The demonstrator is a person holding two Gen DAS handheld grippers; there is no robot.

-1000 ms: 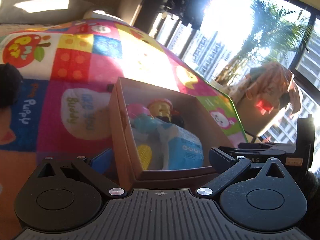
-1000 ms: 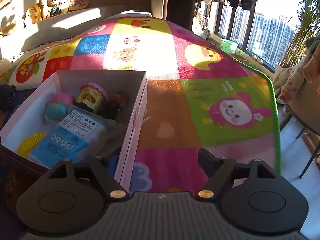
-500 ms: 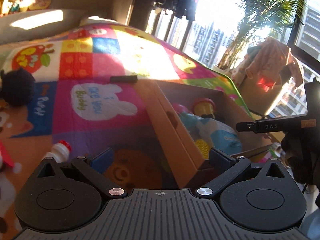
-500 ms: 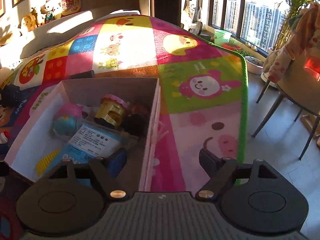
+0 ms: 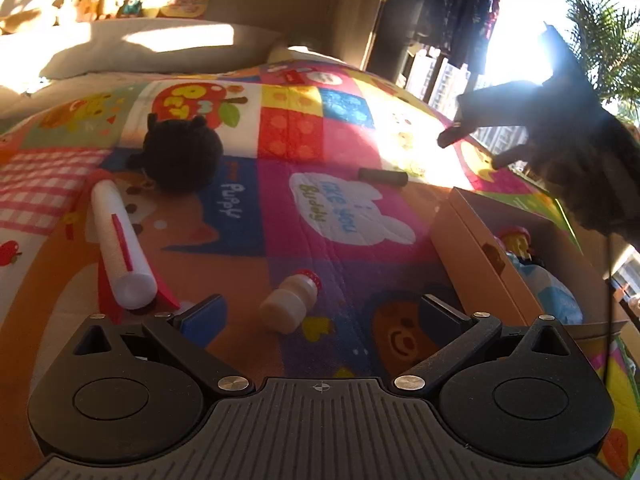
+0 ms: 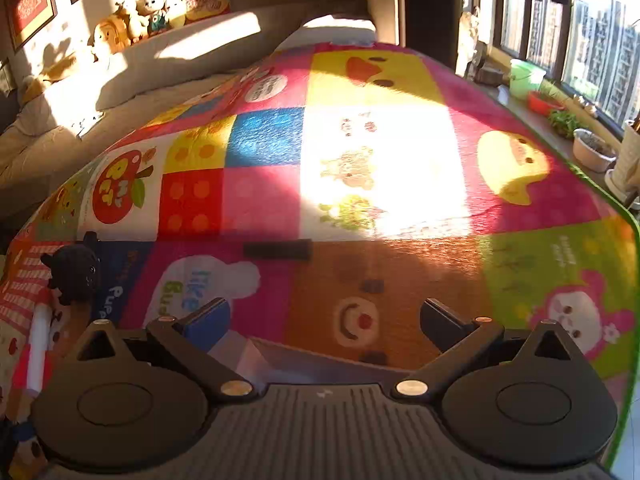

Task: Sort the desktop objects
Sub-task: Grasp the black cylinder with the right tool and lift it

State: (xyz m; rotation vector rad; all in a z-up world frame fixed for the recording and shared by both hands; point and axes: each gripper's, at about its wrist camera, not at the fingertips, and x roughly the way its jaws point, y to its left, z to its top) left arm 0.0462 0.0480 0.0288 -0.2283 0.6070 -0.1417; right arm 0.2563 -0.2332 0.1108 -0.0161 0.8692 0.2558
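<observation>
A small white bottle with a red cap [image 5: 290, 304] lies on its side on the colourful play mat [image 5: 312, 208], just ahead of my left gripper [image 5: 324, 314], which is open and empty. Left of it lies a white tube with a red stripe [image 5: 120, 248]. A black plush toy [image 5: 180, 154] and a dark bar [image 5: 382, 177] lie farther out. The cardboard box [image 5: 476, 252] on the right holds several toys. My right gripper [image 6: 326, 320] hangs above the box's near corner [image 6: 250, 356]; its jaws are opening with nothing between them. The dark bar [image 6: 278, 249] lies ahead of it.
The right gripper [image 5: 469, 152] shows as a dark silhouette above the box. A sofa with plush figures [image 6: 132, 20] runs along the back. The mat's green edge [image 6: 624, 216], a sill with pots [image 6: 592, 152] and windows are on the right.
The left view swung away from the box to the bottle, tube and plush on the mat. The right gripper rose off the box, tilted up toward the mat, and its jaws spread wider.
</observation>
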